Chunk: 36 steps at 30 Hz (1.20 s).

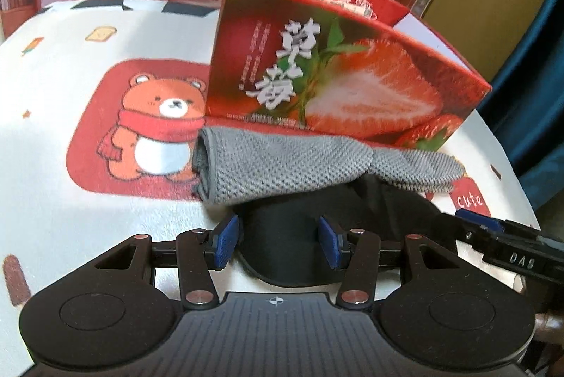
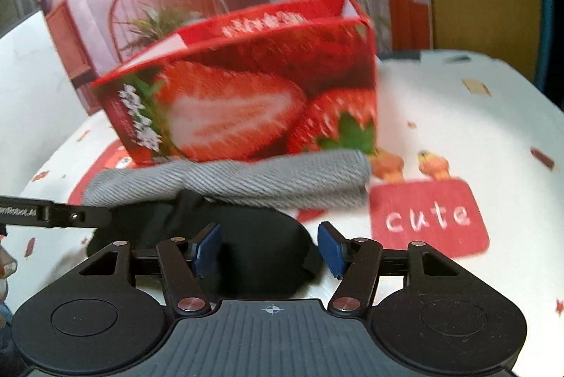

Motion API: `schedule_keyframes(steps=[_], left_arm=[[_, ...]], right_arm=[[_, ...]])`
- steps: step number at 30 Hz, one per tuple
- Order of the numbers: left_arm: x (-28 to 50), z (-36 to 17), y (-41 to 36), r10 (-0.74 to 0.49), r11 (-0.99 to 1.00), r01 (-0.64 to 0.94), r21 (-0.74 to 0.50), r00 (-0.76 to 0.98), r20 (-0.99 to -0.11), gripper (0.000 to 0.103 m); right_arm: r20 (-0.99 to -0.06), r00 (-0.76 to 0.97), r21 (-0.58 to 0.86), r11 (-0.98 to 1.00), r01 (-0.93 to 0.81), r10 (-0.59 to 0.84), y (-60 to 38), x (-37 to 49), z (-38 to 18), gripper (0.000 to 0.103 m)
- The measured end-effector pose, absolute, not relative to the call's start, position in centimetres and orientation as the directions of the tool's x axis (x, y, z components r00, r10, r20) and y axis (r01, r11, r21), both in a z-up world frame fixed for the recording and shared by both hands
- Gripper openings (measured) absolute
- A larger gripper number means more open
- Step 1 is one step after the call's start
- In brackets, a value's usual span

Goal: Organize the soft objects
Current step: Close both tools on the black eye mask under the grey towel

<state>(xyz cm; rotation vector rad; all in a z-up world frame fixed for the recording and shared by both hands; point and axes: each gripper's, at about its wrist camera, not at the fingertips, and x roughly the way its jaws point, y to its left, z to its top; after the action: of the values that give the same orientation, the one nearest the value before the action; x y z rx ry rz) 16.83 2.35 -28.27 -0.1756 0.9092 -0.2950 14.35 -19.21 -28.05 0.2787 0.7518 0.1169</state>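
Observation:
A black soft eye mask (image 1: 282, 236) lies on the table, also in the right wrist view (image 2: 261, 246). A grey knitted cloth (image 1: 282, 162), rolled and twisted, lies just beyond it against a red strawberry box (image 1: 338, 74); the cloth (image 2: 268, 179) and box (image 2: 246, 95) also show in the right wrist view. My left gripper (image 1: 278, 241) is open, with its blue pads either side of the mask's left end. My right gripper (image 2: 269, 248) is open, its pads either side of the mask's right end. The right gripper's finger (image 1: 493, 236) shows at the right of the left view.
The table wears a white cloth with a bear print (image 1: 158, 123) and a red "cute" patch (image 2: 426, 215). A printed backdrop with plants and a chair (image 2: 165, 10) stands behind the box. A blue curtain (image 1: 535, 88) hangs at the right.

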Motion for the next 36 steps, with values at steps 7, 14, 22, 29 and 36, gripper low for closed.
schedule_keyframes(steps=[7,14,22,29,36], left_arm=[[16.7,-28.6,2.3,-0.334,0.942,0.183,-0.280,0.583,-0.741,0.052],[16.6,-28.6,2.3,-0.355,0.934,0.192,-0.301,0.576,-0.737,0.053],[16.3,-28.5,2.7,-0.381,0.923,0.191,-0.334,0.573,-0.725,0.053],[16.0,-28.3,2.2,-0.402,0.915,0.211,-0.344,0.567,-0.719,0.057],[15.8,-28.6,2.1,-0.404,0.915,0.224,-0.337,0.558,-0.725,0.058]], right_arm=[[-0.682,0.698,0.316,0.949,0.012,0.218,-19.2,14.4,-28.4,0.065],[-0.681,0.691,0.357,0.934,0.026,0.241,-19.4,14.4,-28.7,0.067],[-0.653,0.710,0.383,0.924,0.010,0.263,-19.2,14.3,-28.5,0.067],[-0.610,0.740,0.414,0.910,-0.008,0.283,-19.6,13.8,-27.9,0.058],[-0.578,0.759,0.444,0.896,-0.017,0.300,-20.0,13.5,-27.6,0.047]])
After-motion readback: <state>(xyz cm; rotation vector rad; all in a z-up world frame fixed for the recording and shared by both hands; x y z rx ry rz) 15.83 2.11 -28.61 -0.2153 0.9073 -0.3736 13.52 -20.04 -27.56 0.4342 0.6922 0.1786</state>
